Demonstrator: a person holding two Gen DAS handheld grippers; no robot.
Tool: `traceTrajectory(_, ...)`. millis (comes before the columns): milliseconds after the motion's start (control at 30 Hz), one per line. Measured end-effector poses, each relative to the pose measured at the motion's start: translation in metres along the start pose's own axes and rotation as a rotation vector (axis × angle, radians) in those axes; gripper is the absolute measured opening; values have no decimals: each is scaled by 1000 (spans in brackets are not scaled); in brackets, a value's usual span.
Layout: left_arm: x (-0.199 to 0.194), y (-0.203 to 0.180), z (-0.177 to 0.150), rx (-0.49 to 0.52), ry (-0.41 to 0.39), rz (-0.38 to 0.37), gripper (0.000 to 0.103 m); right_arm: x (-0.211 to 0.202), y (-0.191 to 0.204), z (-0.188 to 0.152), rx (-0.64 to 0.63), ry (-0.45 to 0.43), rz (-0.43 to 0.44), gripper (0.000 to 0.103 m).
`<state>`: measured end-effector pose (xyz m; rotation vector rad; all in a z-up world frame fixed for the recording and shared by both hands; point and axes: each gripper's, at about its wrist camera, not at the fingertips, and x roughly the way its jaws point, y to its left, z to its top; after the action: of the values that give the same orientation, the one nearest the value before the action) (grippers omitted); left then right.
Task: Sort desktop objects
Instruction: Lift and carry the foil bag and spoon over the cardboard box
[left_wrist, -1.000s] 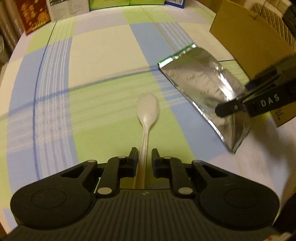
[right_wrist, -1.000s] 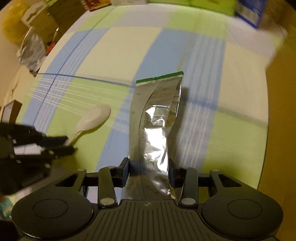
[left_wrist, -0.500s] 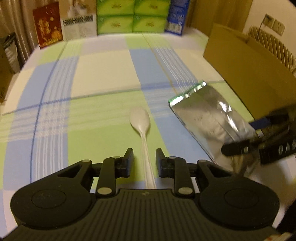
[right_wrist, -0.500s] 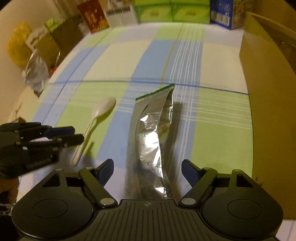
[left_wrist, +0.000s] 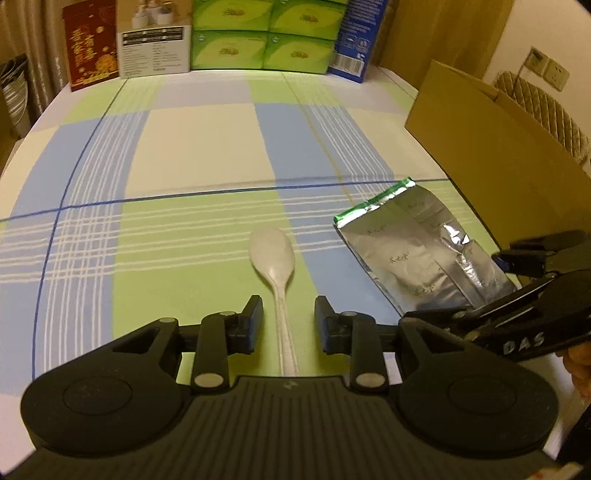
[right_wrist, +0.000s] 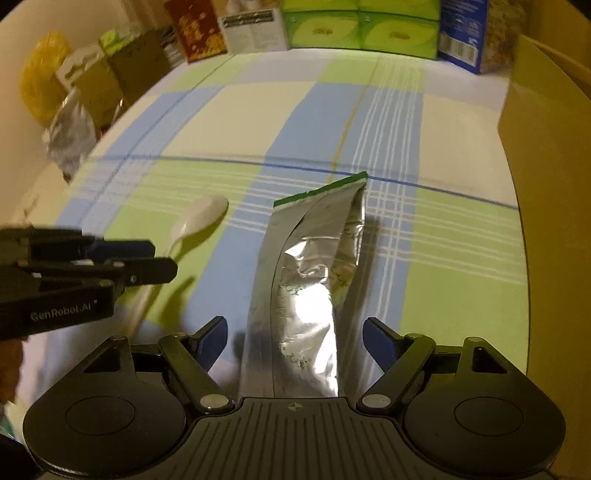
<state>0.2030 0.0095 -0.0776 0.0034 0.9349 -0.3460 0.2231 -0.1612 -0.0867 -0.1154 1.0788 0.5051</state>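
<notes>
A white plastic spoon (left_wrist: 272, 254) lies on the checked tablecloth, bowl pointing away. Its handle runs back between the fingers of my left gripper (left_wrist: 288, 312), which is open with a gap on each side of the handle. To the right lies a silver foil pouch (left_wrist: 417, 254) with a green top edge. In the right wrist view the pouch (right_wrist: 310, 280) lies lengthwise between the wide-open fingers of my right gripper (right_wrist: 293, 328). The left gripper (right_wrist: 147, 258) shows at the left edge over the spoon (right_wrist: 201, 218) handle.
A large cardboard box (left_wrist: 480, 140) stands along the table's right side, close to the pouch. Green tissue boxes (left_wrist: 258, 33), a red box (left_wrist: 90, 48) and a blue box (left_wrist: 356, 33) line the far edge. Bags and cartons (right_wrist: 74, 110) sit beyond the left edge.
Both grippers have opened: the left let go of the spoon handle, the right let go of the pouch. Both objects now lie flat on the cloth and the grippers have drawn back.
</notes>
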Motion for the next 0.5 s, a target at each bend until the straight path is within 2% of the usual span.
traceTrajectory(167,10,-5,1,27,7,29,25,6,2,1,-25,-10,-40,70)
traceTrajectory(300,18,-7,4,37,-2,52,25,5,-1,2,-18,-22,-25,63)
traceTrajectory(400,21,-8,7,21,-10,71,25,3,0,2,-17,-28,-16,52)
traceTrajectory(500,22,-12,7,42,0,92,25,3,2,3,-16,-29,-16,48)
